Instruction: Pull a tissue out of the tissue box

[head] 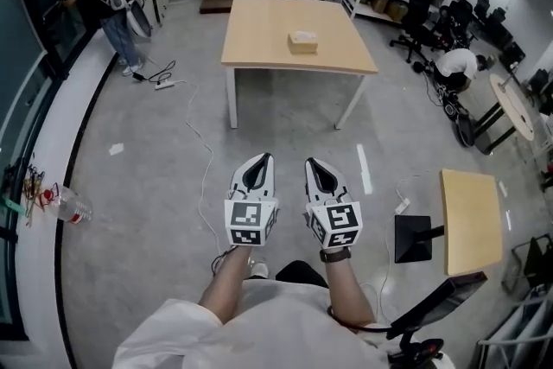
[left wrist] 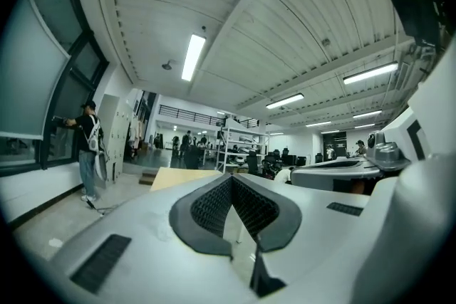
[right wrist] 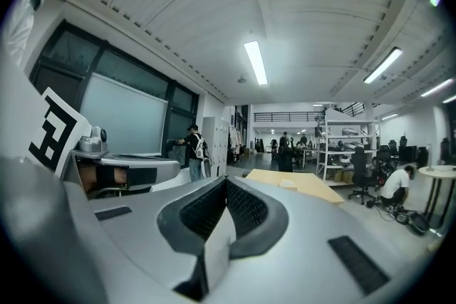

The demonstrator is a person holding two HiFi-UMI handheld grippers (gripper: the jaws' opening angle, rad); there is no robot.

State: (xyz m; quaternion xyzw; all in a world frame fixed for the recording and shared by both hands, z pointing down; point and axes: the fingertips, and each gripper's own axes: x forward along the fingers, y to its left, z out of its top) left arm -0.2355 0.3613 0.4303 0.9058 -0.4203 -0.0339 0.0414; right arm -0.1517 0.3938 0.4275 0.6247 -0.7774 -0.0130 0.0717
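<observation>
Two grippers are held side by side over the floor: the jaws of the left gripper and the right gripper are clenched tip to tip, with nothing grasped. One tissue box is seen on the pale wooden bench, well ahead of both jaws and untouched.

Open floor up to the table

A wide stretch of grey floor is left free between the left gripper, the right gripper and the wooden table, crossed only by a thin white cable lying flat. The tissue box is open on every side. The right is hemmed in by a small side table, a black stand and office chairs.
</observation>
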